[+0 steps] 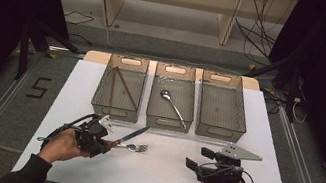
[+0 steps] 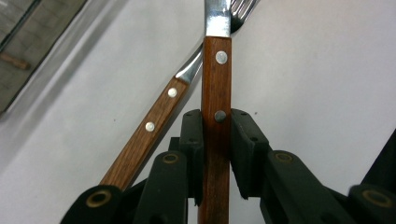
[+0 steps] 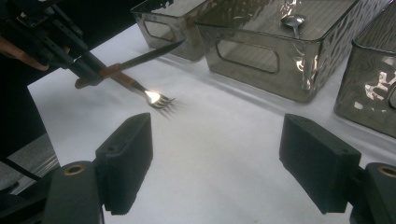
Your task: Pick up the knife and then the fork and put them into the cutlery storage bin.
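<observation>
My left gripper [image 1: 108, 144] is shut on the wooden handle of a knife [image 1: 135, 134], whose blade points to the right and away from me. In the left gripper view both jaws clamp the knife handle [image 2: 216, 93]. A fork with a wooden handle [image 2: 149, 126] lies slanted beside it, its neck crossing behind the knife. On the white table the fork [image 1: 137, 147] lies with its tines to the right. My right gripper [image 1: 197, 157] hovers open at the front right, and nothing sits between its pads [image 3: 126, 163]. From there the fork [image 3: 156, 99] and knife [image 3: 149, 55] lie ahead to the left.
Three clear bins stand in a row at the back of the white table [image 1: 160, 182]. The left bin [image 1: 114, 112] holds brown chopsticks [image 1: 126, 87]. A metal spoon [image 1: 174, 104] lies in the middle bin [image 1: 168, 123]. The right bin [image 1: 219, 130] has nothing in it.
</observation>
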